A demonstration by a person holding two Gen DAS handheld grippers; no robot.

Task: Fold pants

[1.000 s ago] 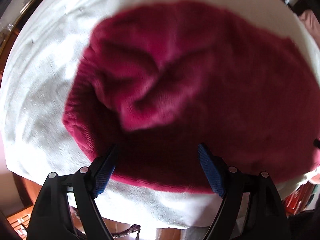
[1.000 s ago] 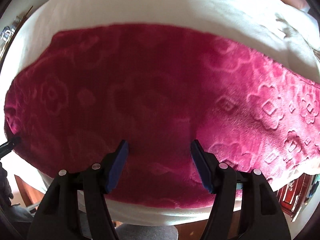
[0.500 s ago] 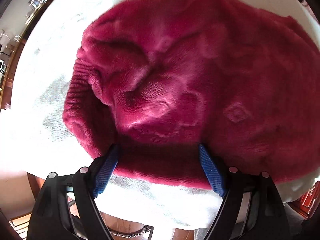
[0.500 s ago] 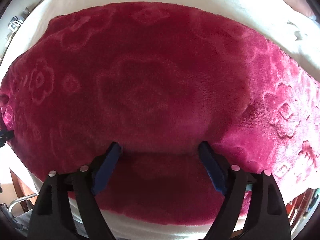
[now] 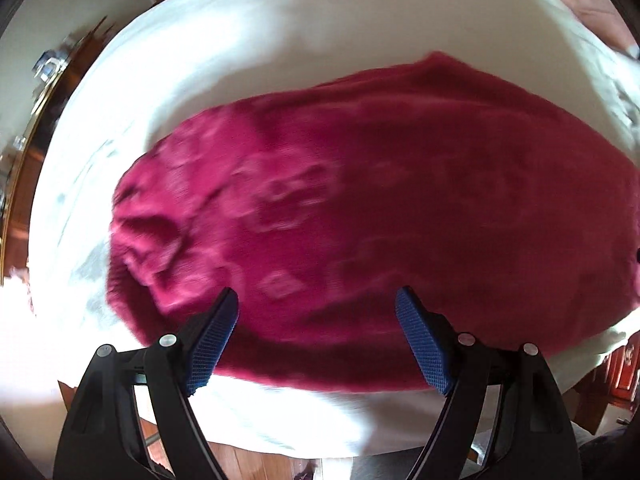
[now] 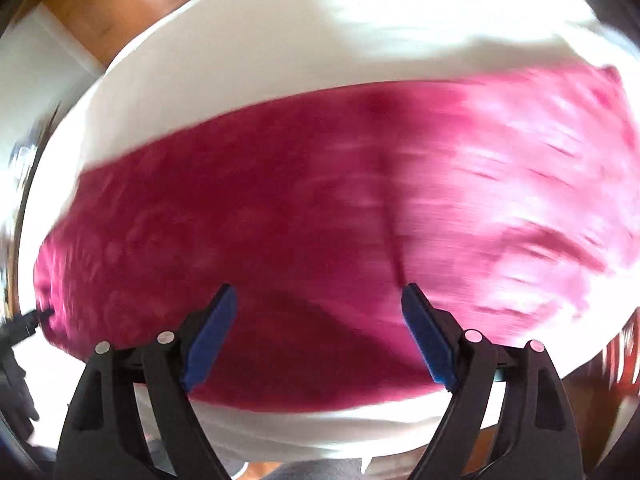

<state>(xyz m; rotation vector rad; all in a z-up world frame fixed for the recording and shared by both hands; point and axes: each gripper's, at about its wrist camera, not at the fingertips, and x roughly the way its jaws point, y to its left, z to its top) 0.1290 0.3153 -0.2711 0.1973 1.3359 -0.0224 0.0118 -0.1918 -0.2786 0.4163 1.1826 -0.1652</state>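
Across mid-frame: pants [image 5: 380, 216] lie on the white tabletop [image 5: 248, 40], long axis left-right.
Left gripper [image 5: 316, 338]: I keep jaws open, empty, above near edge.
Right gripper [image 6: 318, 334]: same.

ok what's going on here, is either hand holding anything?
A person is folding magenta fleece pants spread on a white-covered table. Neither is holding them: the left tongs and the right tongs both stand open above the cloth. Both views are blurred, so the fold lines are hard to read.
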